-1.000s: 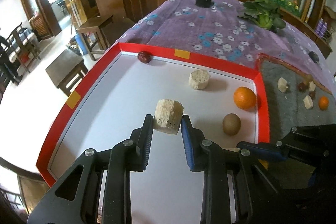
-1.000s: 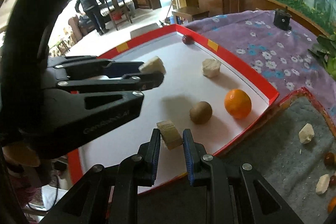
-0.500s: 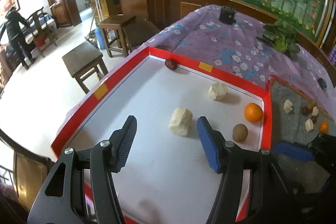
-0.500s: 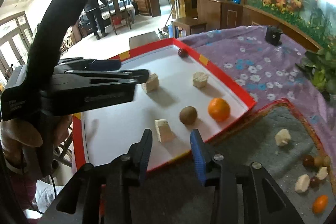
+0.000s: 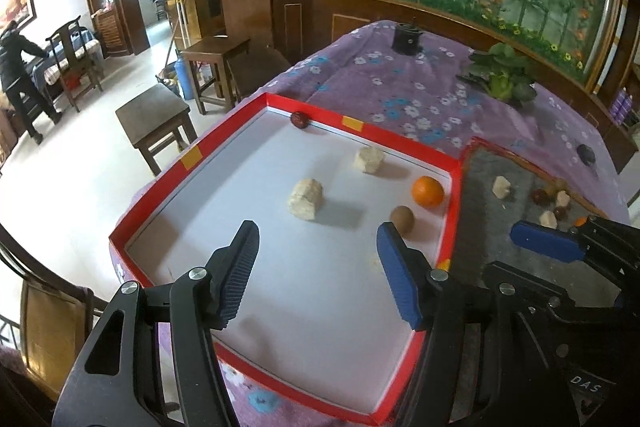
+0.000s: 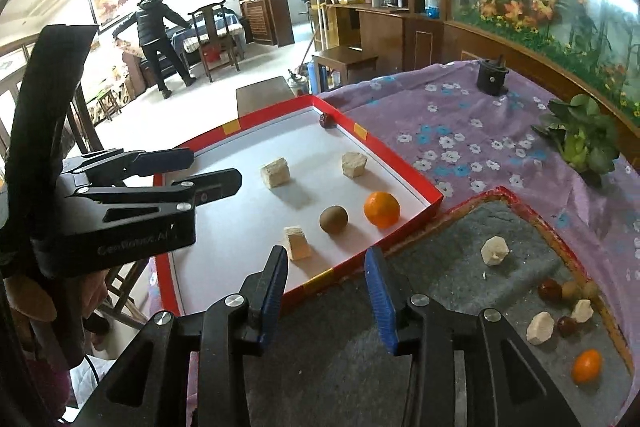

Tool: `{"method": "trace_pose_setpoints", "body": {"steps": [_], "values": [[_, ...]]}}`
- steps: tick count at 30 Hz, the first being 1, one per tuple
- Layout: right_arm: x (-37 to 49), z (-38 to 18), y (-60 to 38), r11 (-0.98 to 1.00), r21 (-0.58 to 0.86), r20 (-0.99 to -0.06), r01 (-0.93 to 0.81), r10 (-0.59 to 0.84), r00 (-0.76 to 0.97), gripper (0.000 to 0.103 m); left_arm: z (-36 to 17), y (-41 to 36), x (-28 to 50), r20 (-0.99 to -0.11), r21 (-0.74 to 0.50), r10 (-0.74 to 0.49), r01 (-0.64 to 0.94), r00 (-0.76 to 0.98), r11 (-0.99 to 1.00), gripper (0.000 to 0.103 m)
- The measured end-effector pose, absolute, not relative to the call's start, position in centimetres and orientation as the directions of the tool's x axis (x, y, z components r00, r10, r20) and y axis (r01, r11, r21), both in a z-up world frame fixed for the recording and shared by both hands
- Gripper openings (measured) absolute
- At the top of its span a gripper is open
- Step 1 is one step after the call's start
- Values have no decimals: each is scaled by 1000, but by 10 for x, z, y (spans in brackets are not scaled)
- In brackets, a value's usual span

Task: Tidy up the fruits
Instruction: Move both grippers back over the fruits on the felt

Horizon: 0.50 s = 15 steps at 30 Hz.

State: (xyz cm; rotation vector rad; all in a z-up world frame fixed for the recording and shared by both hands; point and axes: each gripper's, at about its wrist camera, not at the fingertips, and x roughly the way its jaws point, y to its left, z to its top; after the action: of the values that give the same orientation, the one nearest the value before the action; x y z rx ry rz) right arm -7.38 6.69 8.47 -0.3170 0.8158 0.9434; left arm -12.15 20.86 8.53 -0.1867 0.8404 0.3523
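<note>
A red-rimmed white tray (image 5: 196, 158) (image 6: 434, 195) holds an orange (image 5: 428, 191) (image 6: 382, 209), a brown kiwi (image 5: 401, 218) (image 6: 333, 219), a dark red date (image 5: 299, 119) (image 6: 326, 120) and three pale fruit chunks (image 5: 305, 198) (image 5: 368, 159) (image 6: 296, 242). My left gripper (image 5: 316, 259) is open and empty above the tray's near part. My right gripper (image 6: 326, 281) is open and empty above the tray's corner and the grey mat (image 6: 444, 255). The mat holds more chunks (image 6: 495, 251), dates (image 6: 549, 289) and a small orange fruit (image 6: 586, 366).
The trays sit on a purple floral cloth (image 6: 452, 123). A black cup (image 6: 492, 77) and a green plant (image 6: 580, 137) stand at the back. Wooden stools (image 5: 154, 119) and a person (image 6: 154, 43) are beyond the table's left edge.
Both grippers opened and let go of their pale chunks, which now lie in the tray. Both grippers pulled back and up from the tray.
</note>
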Motion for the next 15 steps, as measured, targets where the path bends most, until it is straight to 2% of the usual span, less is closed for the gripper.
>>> {"method": "trace_pose_setpoints", "body": {"steps": [15], "values": [[-71,79,3,670,103,-734,-735,550,398,40,103,175,-107,-738,-67,147,-289,658,955,62]]}}
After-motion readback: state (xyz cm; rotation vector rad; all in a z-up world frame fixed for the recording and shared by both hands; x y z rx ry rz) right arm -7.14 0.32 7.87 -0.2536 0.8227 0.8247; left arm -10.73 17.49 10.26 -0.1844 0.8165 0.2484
